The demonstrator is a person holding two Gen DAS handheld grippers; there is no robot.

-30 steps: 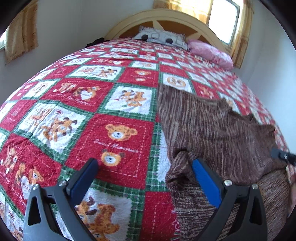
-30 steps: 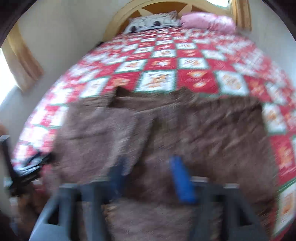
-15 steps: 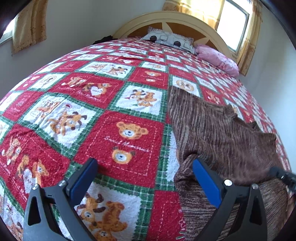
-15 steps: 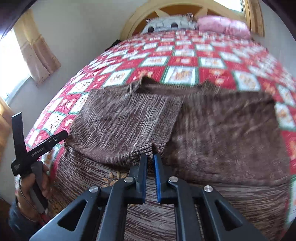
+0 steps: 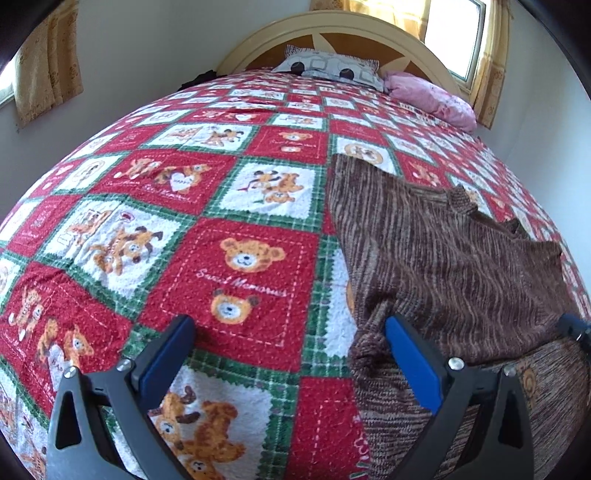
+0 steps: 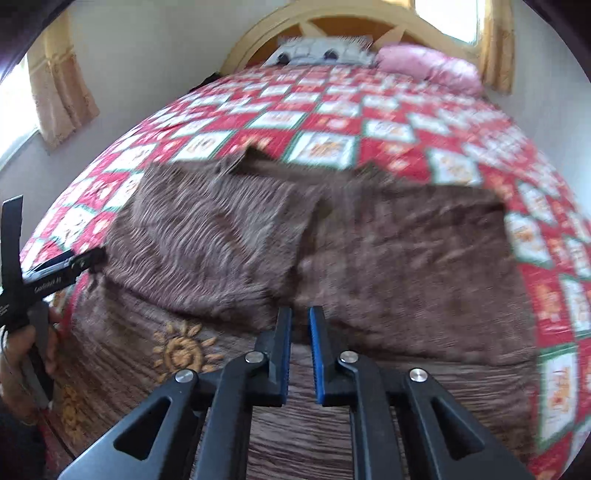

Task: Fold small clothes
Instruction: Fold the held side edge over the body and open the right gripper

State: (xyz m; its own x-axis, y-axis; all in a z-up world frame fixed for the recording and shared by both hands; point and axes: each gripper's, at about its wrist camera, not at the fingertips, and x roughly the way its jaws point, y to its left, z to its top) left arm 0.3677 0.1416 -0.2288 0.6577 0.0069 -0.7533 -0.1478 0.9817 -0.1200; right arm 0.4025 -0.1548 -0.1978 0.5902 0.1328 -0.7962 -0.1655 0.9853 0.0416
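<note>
While we hold both tools low over the bed, the left gripper (image 5: 288, 328) gapes wide with nothing between its blue pads, its right finger just at the near left edge of the brown knit sweater (image 5: 443, 258). That sweater lies on the right half of the teddy-bear quilt (image 5: 184, 221), one flap folded across its body. From the right wrist view, blurred by motion, the right gripper (image 6: 300, 317) has its fingers drawn almost together, a thin slit left between the pads; we cannot tell whether any cloth sits in that slit. It hovers at the sweater's (image 6: 369, 258) near middle. Far off, a grey patterned pillow (image 5: 328, 70) and a pink pillow (image 5: 432, 98) rest against the headboard (image 5: 332, 33).
</note>
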